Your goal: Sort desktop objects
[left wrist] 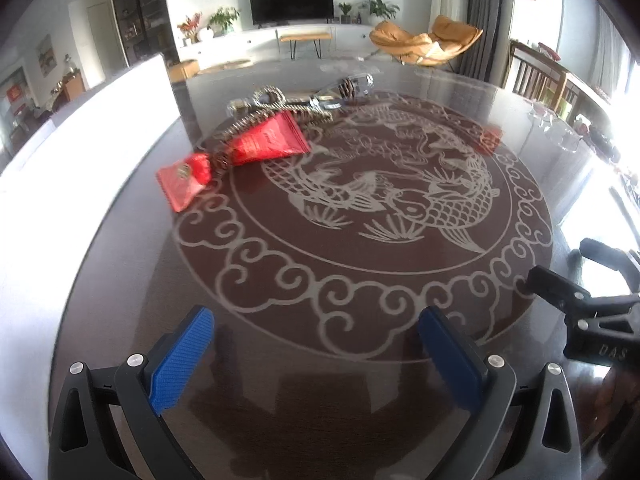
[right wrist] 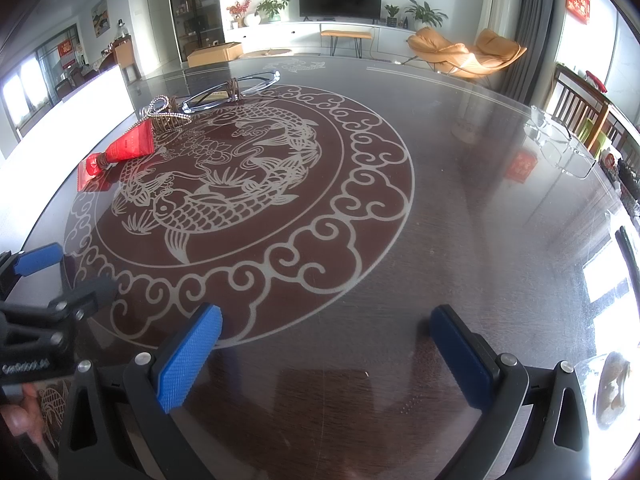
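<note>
black gripper frames, blue textured jaws, silver screws

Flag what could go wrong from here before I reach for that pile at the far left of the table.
1. The red tube, beaded chain and clear glasses lie touching or overlapping; lifting one may drag another.
2. The red packet sits close to the table edge and could be knocked off.
3. Both grippers, left gripper and right gripper, are open and side by side; reaching left together, they may collide.
</note>
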